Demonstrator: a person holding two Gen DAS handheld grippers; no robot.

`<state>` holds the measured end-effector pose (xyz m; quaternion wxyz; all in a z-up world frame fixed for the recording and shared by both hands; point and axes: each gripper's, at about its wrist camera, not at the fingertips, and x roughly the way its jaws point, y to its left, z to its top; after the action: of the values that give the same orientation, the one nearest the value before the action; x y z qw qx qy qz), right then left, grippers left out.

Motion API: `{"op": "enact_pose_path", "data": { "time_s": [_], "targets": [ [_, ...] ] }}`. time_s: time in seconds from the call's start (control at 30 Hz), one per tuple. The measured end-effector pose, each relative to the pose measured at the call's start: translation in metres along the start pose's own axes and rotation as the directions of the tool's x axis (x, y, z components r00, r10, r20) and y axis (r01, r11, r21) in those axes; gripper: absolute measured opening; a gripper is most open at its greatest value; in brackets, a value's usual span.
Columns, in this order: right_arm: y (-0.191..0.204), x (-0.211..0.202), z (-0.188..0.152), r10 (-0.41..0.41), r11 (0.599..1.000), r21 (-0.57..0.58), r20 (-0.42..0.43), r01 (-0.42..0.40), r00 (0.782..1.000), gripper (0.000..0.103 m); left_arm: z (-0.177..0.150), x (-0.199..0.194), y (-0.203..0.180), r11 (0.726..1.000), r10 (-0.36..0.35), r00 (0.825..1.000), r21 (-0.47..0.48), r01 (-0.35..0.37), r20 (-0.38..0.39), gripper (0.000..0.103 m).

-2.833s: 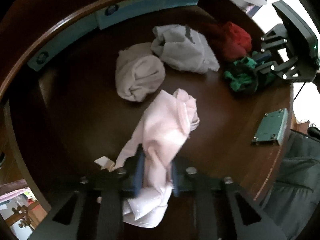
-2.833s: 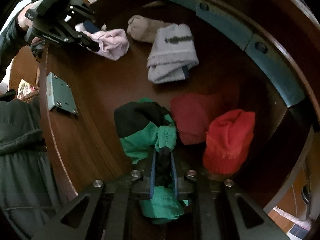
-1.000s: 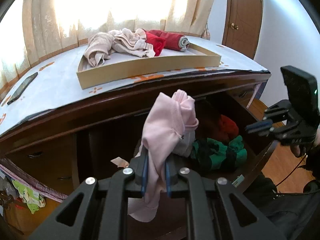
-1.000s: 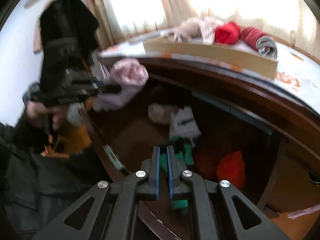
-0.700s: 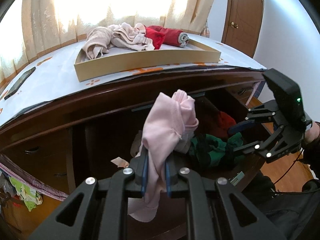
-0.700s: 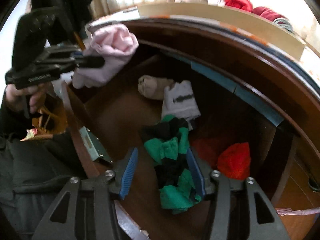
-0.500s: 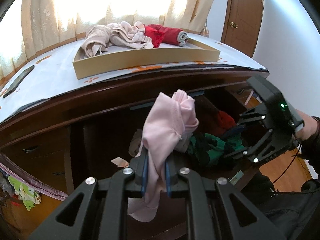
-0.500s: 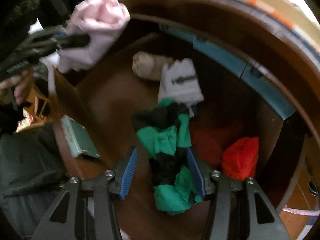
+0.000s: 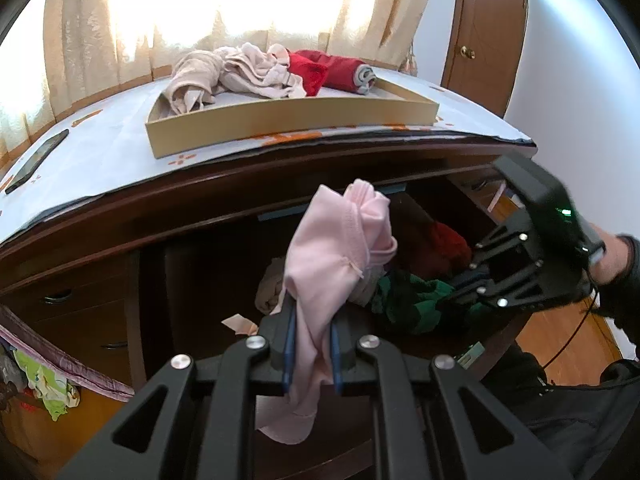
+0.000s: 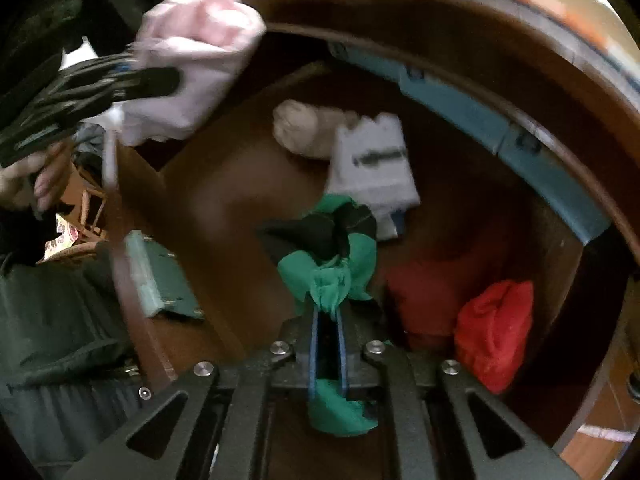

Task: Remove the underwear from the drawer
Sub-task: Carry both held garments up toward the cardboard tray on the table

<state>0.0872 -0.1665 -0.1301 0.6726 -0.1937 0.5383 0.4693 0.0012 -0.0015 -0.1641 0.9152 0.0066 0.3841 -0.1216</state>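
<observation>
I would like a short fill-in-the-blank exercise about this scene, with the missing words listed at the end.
1. The left hand-held gripper is shut on a ______ garment, held above the open drawer.
2. The right hand-held gripper is shut on a black and ______ garment.
3. The tray on the dresser top holds beige and ______ clothes.
4. In the drawer, the white garment with dark lettering lies beside a ______ roll.

Missing words: pink; green; red; beige

Left gripper (image 9: 311,350) clamped on pink underwear (image 9: 340,256), raised above drawer (image 10: 460,104); right gripper (image 10: 326,336) pinching green-black underwear (image 10: 332,252), angled down inside drawer.
</observation>
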Motion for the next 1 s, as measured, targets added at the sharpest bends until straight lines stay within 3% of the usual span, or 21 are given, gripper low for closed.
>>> {"op": "enact_pose_path", "data": {
  "time_s": [0.2, 0.43, 1.0],
  "targets": [
    [0.016, -0.038, -0.011, -0.001, 1.0, -0.01, 0.189, 0.003, 0.982, 0.008, 0.001, -0.007, 0.002, 1.0, 0.009, 1.0, -0.011, -0.009, 0.023, 0.011],
    [0.017, -0.076, -0.009, -0.028, 1.0, 0.013, 0.37, 0.025, 0.929, 0.008, 0.006, -0.018, -0.002, 1.0, 0.01, 0.998, -0.012, -0.009, 0.062, 0.011],
    [0.014, -0.135, -0.007, -0.073, 0.997, 0.034, 0.541, 0.065, 0.838, 0.008, 0.035, -0.042, 0.002, 0.998, 0.064, 0.984, -0.006, -0.064, 0.163, 0.011]
  ]
}}
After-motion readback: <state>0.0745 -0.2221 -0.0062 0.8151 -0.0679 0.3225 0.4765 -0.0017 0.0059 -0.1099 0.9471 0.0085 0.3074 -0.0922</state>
